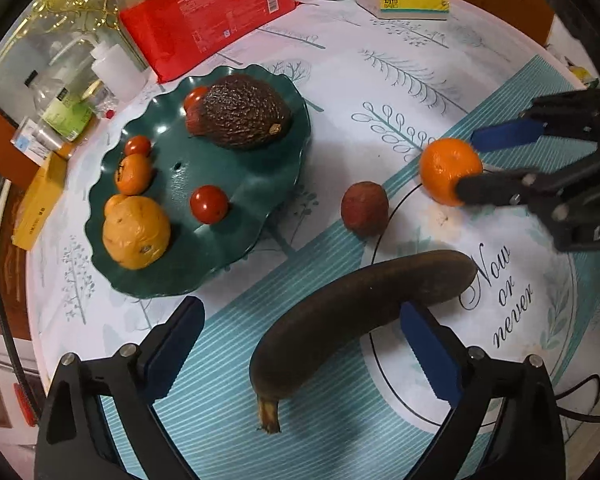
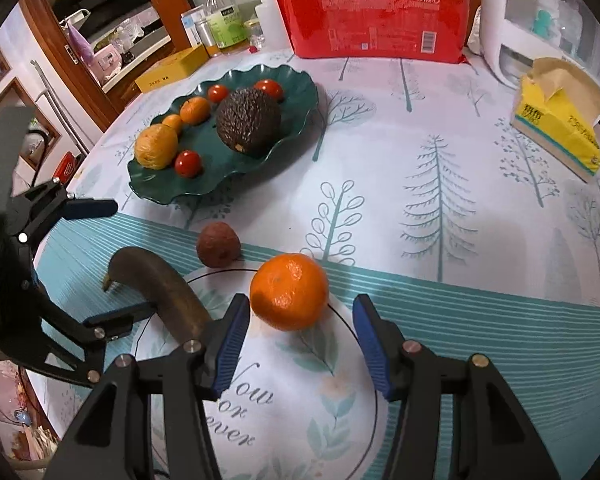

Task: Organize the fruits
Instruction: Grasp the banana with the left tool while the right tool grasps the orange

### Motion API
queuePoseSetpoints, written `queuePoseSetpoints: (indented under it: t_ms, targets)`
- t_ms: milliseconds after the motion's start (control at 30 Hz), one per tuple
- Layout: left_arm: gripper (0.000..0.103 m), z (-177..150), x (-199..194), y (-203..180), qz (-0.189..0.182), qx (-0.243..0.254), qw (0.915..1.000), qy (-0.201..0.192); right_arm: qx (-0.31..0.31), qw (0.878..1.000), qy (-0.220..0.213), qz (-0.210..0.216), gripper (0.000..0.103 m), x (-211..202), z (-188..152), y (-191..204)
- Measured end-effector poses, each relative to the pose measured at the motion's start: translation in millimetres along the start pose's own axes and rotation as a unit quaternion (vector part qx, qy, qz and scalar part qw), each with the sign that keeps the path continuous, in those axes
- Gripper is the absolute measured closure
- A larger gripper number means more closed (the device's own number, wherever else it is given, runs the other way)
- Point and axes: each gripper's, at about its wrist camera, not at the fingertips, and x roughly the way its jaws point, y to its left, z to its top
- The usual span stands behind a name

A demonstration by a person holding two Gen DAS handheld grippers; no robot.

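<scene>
A round counter (image 2: 480, 184) with a tree-print cloth holds loose fruit and a green scalloped plate (image 2: 300, 96). In the right wrist view, the right tongs (image 2: 298, 340) are spread wide on either side of a bright orange mandarin (image 2: 289, 291), not touching it. At ten o'clock from the mandarin lies a small reddish-brown fruit (image 2: 218, 245); at nine o'clock, a blackened banana (image 2: 160, 292). In the left wrist view, the left tongs (image 1: 304, 344) gape open around the banana's middle, neither pad pressing it. The plate, at eleven o'clock, carries a dark avocado (image 1: 242, 110), cherry tomatoes (image 1: 209, 204) and a wrinkled yellow-orange fruit (image 1: 136, 232).
</scene>
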Motion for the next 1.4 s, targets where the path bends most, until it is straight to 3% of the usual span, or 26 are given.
queuePoseSetpoints:
  t_ms: [300,400,500,667,767,833,867,1033,1167,1300,1400]
  targets:
    - [0.010,1,6,2,-0.046,0.041,0.9980,0.016,-0.050,0.999,-0.001,-0.023,0.050,17,1,18]
    - [0.016,0,8,-4,-0.050,0.074,0.9958,0.021,-0.061,0.998,-0.007,-0.035,0.056,17,0,19]
    - [0.023,1,6,-10,-0.057,0.107,0.9925,0.018,-0.047,0.999,-0.007,-0.018,0.057,16,-1,12]
    - [0.026,4,7,-13,-0.076,0.156,0.9846,0.025,-0.037,0.999,-0.008,-0.008,0.057,13,-5,9]
    - [0.037,1,19,-19,-0.071,0.200,0.9758,0.053,-0.039,0.999,-0.007,-0.005,0.057,11,-7,10]
    - [0.046,5,19,-17,-0.081,0.209,0.9736,0.043,-0.041,0.999,-0.006,-0.006,0.057,11,-8,10]
    - [0.053,7,21,-16,-0.095,0.207,0.9723,0.054,-0.042,0.999,-0.006,-0.007,0.057,10,-9,11]
    - [0.055,10,23,-11,-0.102,0.183,0.9762,0.055,-0.039,0.999,-0.008,-0.011,0.057,10,-11,12]
    - [0.060,11,23,-8,-0.081,0.125,0.9861,0.073,-0.030,0.999,-0.008,-0.007,0.058,9,-12,12]
    - [0.071,6,17,-3,-0.084,0.064,0.9903,0.090,-0.026,1.000,-0.010,-0.003,0.058,5,-18,14]
    - [0.073,-2,11,-5,-0.089,0.021,0.9911,0.096,-0.019,1.000,-0.012,0.002,0.058,0,-22,13]
